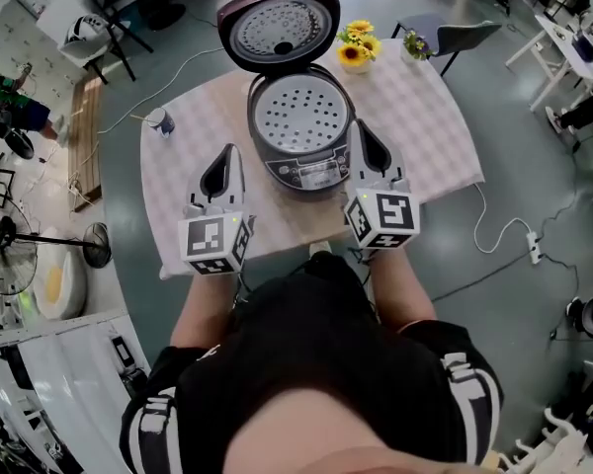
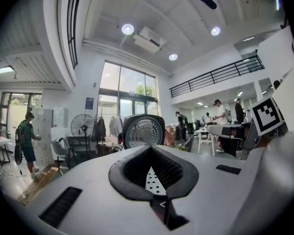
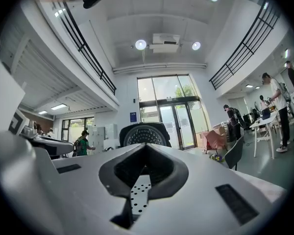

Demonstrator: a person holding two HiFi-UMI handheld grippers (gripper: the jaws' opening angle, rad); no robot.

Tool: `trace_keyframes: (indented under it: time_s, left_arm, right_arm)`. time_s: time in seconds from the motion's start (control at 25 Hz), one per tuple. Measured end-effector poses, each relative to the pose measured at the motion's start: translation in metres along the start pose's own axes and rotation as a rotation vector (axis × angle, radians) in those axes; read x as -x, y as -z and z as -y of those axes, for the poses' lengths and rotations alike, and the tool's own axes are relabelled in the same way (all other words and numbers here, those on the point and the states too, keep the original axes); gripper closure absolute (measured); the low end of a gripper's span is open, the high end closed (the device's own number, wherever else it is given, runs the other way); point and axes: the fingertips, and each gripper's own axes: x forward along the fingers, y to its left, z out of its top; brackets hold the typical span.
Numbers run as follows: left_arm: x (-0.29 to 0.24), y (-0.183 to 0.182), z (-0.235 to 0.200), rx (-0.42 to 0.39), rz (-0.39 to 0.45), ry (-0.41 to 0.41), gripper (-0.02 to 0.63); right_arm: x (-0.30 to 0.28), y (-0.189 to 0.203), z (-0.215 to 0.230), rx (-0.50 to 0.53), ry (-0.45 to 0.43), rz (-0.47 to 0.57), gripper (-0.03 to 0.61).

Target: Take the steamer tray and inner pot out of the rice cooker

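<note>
The dark rice cooker (image 1: 301, 166) stands on the table with its lid (image 1: 279, 28) raised at the back. A perforated metal steamer tray (image 1: 299, 117) sits in its mouth and hides the inner pot below. My left gripper (image 1: 225, 152) hovers just left of the cooker and my right gripper (image 1: 362, 128) just right of it. Both are shut with nothing in them and point towards the far side. In the left gripper view the lid (image 2: 143, 130) rises past the shut gripper (image 2: 152, 148), and a strip of tray (image 2: 154, 179) shows through the gap. The right gripper view shows the same lid (image 3: 144, 135) and tray (image 3: 139, 192).
A checked cloth covers the table (image 1: 425, 117). A pot of sunflowers (image 1: 358, 47) and a smaller plant (image 1: 415, 42) stand at the back right. A small cup (image 1: 160, 121) sits at the left edge. A chair (image 1: 465, 36) stands beyond the table.
</note>
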Motion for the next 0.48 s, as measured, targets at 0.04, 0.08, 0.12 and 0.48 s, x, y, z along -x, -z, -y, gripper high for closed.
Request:
trace_keyframes:
  time_s: [0.04,0.08,0.12,0.48]
  left_arm:
    - [-0.012,-0.004,-0.002,0.002,-0.006,-0.002,0.61]
    - [-0.023,-0.007,-0.004,0.005,-0.013,-0.005,0.611]
    - [-0.034,-0.01,-0.006,0.008,-0.02,-0.008,0.609]
    - [-0.086,-0.026,-0.035,0.043,-0.029,-0.036,0.611]
  right_arm:
    - [-0.011,-0.002,0.003,0.001,-0.011,-0.01,0.58]
    - [-0.022,-0.004,0.006,0.003,-0.023,-0.019,0.58]
    - [-0.033,-0.006,0.009,0.005,-0.034,-0.027,0.58]
    - [-0.097,-0.016,0.013,0.035,-0.08,-0.063,0.581]
